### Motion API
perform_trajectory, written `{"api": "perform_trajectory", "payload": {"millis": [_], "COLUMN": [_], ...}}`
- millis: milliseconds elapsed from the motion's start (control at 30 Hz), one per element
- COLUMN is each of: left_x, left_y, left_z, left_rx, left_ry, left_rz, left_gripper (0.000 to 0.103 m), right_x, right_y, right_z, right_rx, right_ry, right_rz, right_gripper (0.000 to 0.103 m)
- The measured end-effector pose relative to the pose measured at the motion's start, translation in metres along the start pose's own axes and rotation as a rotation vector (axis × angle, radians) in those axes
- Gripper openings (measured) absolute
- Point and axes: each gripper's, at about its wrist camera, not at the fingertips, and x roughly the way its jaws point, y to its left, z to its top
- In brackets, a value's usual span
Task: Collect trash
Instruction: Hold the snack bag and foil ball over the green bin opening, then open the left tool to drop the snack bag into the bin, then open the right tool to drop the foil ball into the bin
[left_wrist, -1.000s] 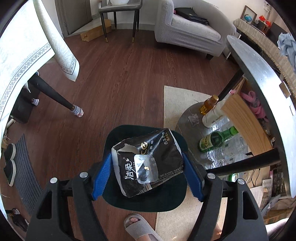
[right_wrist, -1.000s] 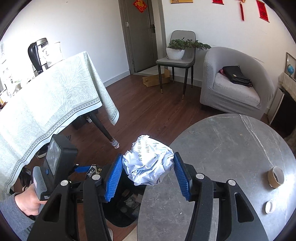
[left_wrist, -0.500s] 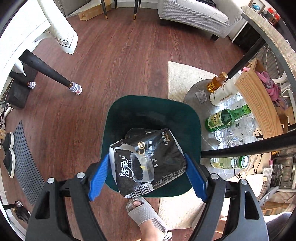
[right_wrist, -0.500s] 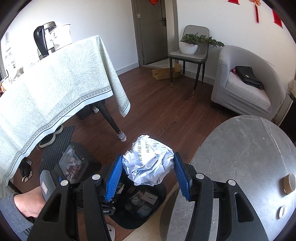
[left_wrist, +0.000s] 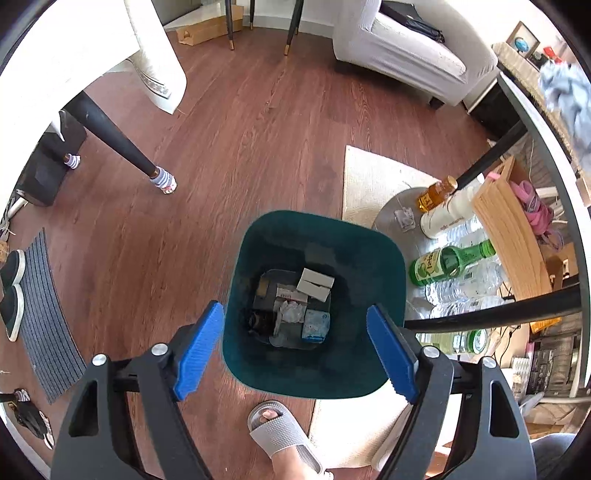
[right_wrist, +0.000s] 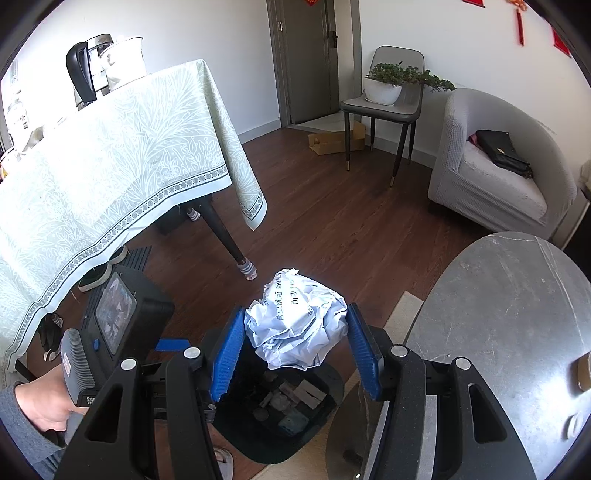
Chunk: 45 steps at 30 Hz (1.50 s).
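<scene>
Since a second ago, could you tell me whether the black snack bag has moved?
Yes. It was between the left gripper pads above the green bin; now the gripper is open and empty, and the bag has dropped out of sight into it.

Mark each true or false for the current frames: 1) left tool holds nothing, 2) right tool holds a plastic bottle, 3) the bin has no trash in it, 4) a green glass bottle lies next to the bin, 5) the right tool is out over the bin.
1) The left tool holds nothing: true; jaws wide, above the dark green bin.
2) The right tool holds a plastic bottle: false; it grips a crumpled paper ball.
3) The bin has no trash in it: false; small boxes and wrappers lie at the bottom.
4) A green glass bottle lies next to the bin: true.
5) The right tool is out over the bin: true.
</scene>
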Motion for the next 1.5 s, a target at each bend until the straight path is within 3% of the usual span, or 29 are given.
{"api": "perform_trajectory", "payload": {"millis": [267, 433, 900, 1500], "left_x": [-0.067, -0.093, -0.128, -0.156], "left_y": [0.024, 0.031, 0.001, -0.014], "left_z": [0.010, 0.019, 0.029, 0.026], "left_rx": [-0.094, -0.138, -0.095, -0.088], "left_ry": [-0.230, -0.319, -0.420, -0.490], "left_rz": [-0.024, -0.027, -0.077, -0.138], "left_gripper": [0.068, 0.057, 0.037, 0.034], "right_x": [0.025, 0.043, 0.096, 0.142], "right_y": [0.013, 0.019, 0.038, 0.058], "right_z": [-0.005, -0.013, -0.053, -0.110], "right_rx": [-0.022, -0.027, -0.074, -0.206], "right_ry": [0.057, 0.100, 0.264, 0.469], "right_rz": [0.005, 0.010, 0.031, 0.011], "right_gripper": [0.055, 0.056, 0.056, 0.059]}}
